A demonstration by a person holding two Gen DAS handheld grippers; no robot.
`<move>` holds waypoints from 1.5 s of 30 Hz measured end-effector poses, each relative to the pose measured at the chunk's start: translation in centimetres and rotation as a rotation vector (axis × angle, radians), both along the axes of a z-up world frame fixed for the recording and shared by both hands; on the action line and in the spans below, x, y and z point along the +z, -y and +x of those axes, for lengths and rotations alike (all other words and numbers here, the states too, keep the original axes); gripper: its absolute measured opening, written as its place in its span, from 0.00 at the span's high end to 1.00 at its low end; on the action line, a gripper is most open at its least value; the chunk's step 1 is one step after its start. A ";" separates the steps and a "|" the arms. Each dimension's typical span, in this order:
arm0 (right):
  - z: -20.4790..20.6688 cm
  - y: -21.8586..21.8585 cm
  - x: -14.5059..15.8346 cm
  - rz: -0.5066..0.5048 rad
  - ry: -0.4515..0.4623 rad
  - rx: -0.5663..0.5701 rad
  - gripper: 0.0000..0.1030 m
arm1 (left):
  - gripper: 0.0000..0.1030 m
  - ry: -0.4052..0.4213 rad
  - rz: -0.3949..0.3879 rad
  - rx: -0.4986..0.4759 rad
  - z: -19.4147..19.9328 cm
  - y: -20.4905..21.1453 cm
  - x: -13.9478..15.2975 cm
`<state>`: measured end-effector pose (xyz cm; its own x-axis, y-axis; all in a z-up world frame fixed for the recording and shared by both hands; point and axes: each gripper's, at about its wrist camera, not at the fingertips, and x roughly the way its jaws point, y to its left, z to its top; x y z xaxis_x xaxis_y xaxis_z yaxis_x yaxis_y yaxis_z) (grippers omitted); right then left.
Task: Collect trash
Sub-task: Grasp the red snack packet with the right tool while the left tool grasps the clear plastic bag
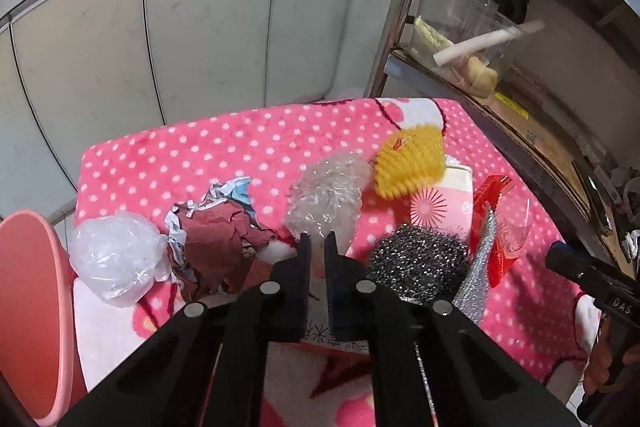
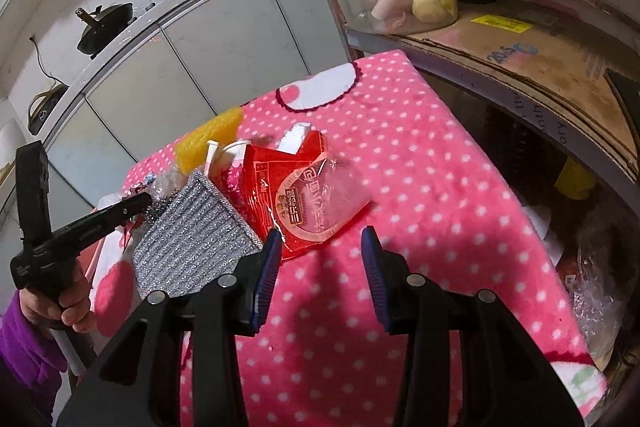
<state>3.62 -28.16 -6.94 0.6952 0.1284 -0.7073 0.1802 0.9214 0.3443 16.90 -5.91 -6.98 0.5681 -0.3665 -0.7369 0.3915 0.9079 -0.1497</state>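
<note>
The trash lies scattered over a pink blanket with white polka dots [image 1: 224,155]: a crumpled ball of clear cellophane [image 1: 326,197] sits near the middle, a crumpled dark red paper wrapper [image 1: 218,247] to its left, a wadded white plastic bag [image 1: 116,257] further left at the blanket's edge, and a flat red and clear snack packet [image 2: 308,197] on the right side. Mixed in are a yellow ridged sponge [image 1: 410,161], a round steel wool scourer [image 1: 416,261] and a silver glittery scrubbing pad [image 2: 192,243], which look more like cleaning gear than rubbish. The left gripper [image 1: 318,247] points down at the near edge of the cellophane ball, its jaws drawn almost together with only a thin slit showing; whether a fold of film is pinched there I cannot tell, since the tips hide the contact. The ball lies straight ahead of those tips, with the red wrapper just beside them on the left. The right gripper [image 2: 320,239] hangs with its jaws standing apart and empty, and the snack packet lies directly in front, its long axis running away and slightly leftward, its near corner just beyond the left finger. So each hand has its own nearer piece. A salmon-pink plastic bin [image 1: 32,307] stands off the blanket's left edge, nearer the left hand, and is probably where the trash goes.
</note>
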 end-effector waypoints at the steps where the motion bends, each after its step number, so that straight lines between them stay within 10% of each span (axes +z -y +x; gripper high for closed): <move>1: 0.0 -0.1 -0.1 0.003 -0.002 0.002 0.59 | 0.96 0.005 -0.005 -0.001 -0.1 0.0 0.2; 36: 5.0 0.6 -2.9 0.040 -0.084 -0.016 0.60 | 0.97 0.062 -0.163 0.012 -6.1 -3.5 5.7; 40: 5.2 0.6 -3.0 0.045 -0.085 -0.010 0.90 | 0.97 0.062 -0.166 0.019 -6.3 -3.6 5.8; 45: 4.5 0.3 -2.0 0.010 -0.042 0.001 0.97 | 0.97 0.068 -0.171 0.023 -6.8 -4.0 6.0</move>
<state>8.07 -28.45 -8.94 0.6644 0.1363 -0.7348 0.1937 0.9182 0.3454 10.13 -1.90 -1.01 0.6246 -0.4692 -0.6243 0.3852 0.8805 -0.2765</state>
